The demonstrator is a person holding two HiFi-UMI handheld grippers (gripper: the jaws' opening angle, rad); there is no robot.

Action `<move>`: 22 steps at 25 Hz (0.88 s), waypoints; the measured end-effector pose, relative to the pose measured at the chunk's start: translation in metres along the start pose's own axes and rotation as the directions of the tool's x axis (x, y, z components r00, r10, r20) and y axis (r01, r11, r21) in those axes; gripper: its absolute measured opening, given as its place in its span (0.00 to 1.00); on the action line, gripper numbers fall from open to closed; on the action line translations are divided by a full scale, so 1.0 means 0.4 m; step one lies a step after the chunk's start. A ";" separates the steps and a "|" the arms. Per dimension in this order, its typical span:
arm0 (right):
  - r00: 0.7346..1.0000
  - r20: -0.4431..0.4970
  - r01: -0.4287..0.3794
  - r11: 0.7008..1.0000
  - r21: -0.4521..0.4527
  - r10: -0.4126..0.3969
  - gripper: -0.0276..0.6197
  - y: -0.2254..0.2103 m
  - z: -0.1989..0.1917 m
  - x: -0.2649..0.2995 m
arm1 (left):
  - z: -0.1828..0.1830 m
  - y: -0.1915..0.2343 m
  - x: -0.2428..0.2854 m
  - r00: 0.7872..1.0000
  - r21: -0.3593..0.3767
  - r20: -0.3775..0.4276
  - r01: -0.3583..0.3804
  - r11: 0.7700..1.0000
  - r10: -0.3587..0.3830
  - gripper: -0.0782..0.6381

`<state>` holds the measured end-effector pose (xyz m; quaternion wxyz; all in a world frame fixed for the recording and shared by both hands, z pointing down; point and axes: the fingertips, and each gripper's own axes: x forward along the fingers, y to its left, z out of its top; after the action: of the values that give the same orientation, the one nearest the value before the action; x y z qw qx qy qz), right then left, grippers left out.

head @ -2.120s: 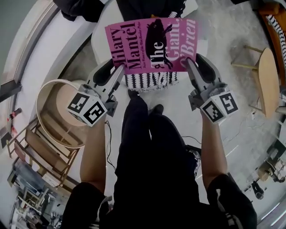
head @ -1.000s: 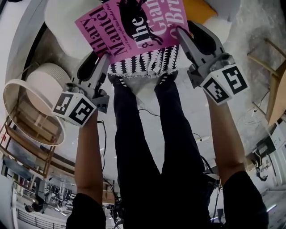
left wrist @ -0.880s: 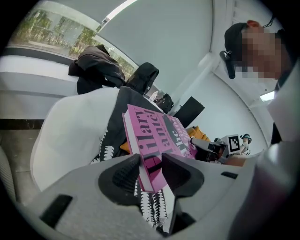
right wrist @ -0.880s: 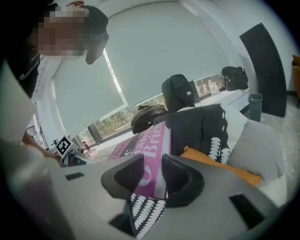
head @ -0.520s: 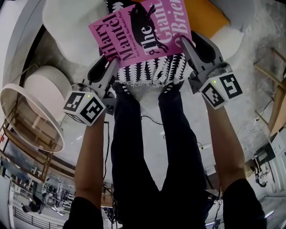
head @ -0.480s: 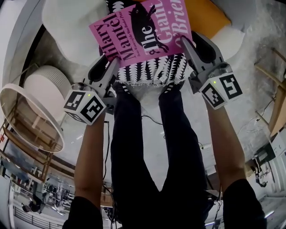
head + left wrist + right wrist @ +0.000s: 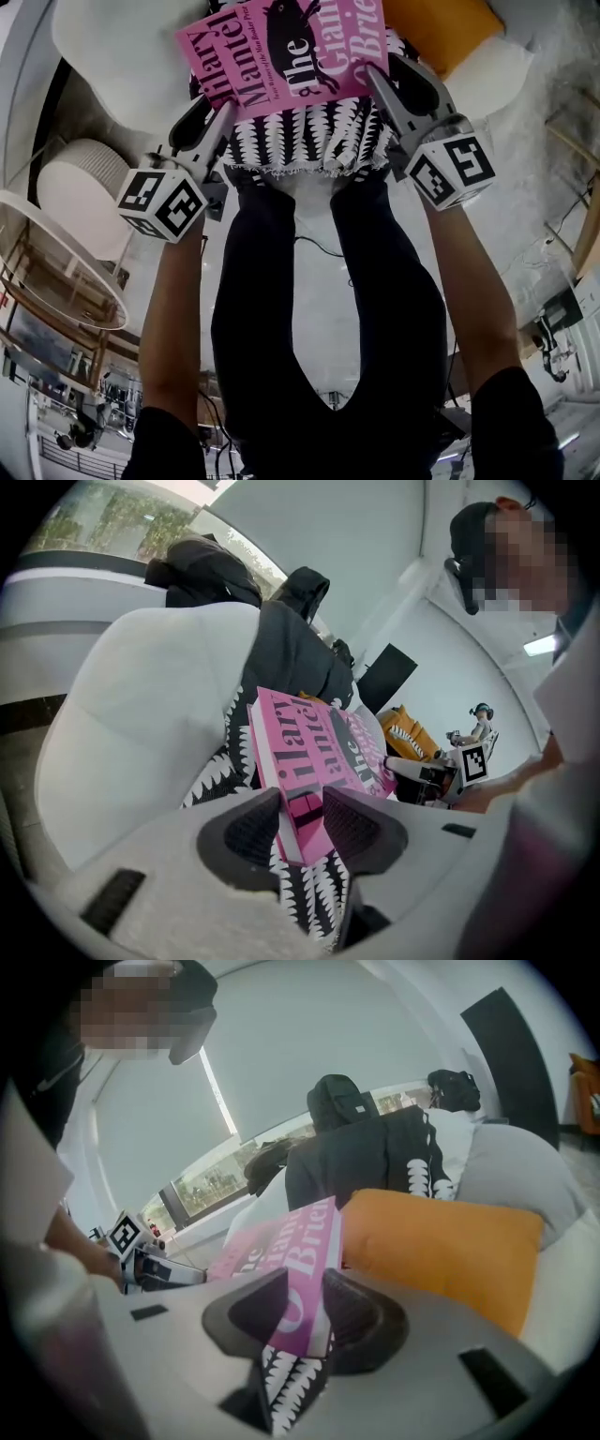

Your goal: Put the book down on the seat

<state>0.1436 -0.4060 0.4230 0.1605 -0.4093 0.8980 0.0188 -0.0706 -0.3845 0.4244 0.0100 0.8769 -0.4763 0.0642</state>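
Over the seat (image 7: 122, 56), the book (image 7: 281, 52) hangs above a zigzag cushion (image 7: 309, 141), left gripper (image 7: 223, 117) and right gripper (image 7: 377, 84) each clamped on a near corner, probably so it won't twist going down.

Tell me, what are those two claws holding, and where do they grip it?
A pink book. The left gripper clamps the book's near left corner, and the right gripper clamps its near right corner.
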 end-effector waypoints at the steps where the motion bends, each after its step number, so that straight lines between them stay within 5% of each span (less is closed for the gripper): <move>1: 1.000 -0.018 0.003 1.000 0.004 -0.003 0.25 0.000 -0.003 0.001 | -0.001 0.001 0.001 1.000 -0.009 -0.005 0.000 1.000 0.000 0.33; 5: 0.995 -0.094 0.012 1.000 0.009 -0.011 0.25 -0.004 -0.001 -0.017 | -0.011 -0.020 -0.001 1.000 -0.066 -0.011 0.003 0.998 -0.003 0.33; 10: 0.999 -0.015 0.029 0.998 0.057 -0.029 0.25 -0.005 -0.017 0.034 | 0.055 0.026 0.000 1.000 0.040 -0.004 0.001 0.999 -0.001 0.32; 13: 0.985 -0.173 0.032 0.999 0.026 -0.027 0.25 -0.014 -0.018 0.004 | 0.005 -0.007 0.001 1.000 -0.114 0.005 0.001 0.993 0.000 0.31; 16: 0.923 -0.384 0.012 1.000 -0.020 -0.019 0.24 -0.020 0.007 -0.039 | -0.055 -0.068 -0.009 1.000 -0.326 0.011 -0.006 0.945 0.010 0.30; 22: 0.922 -0.386 0.021 1.000 -0.022 -0.028 0.24 0.014 0.064 0.001 | 0.022 -0.025 -0.029 1.000 -0.324 0.023 -0.009 0.946 0.018 0.30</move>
<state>0.1462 -0.3986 0.3980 -0.0231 -0.4175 0.9066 -0.0564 -0.0677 -0.3702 0.4146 0.1472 0.8608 -0.4864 -0.0262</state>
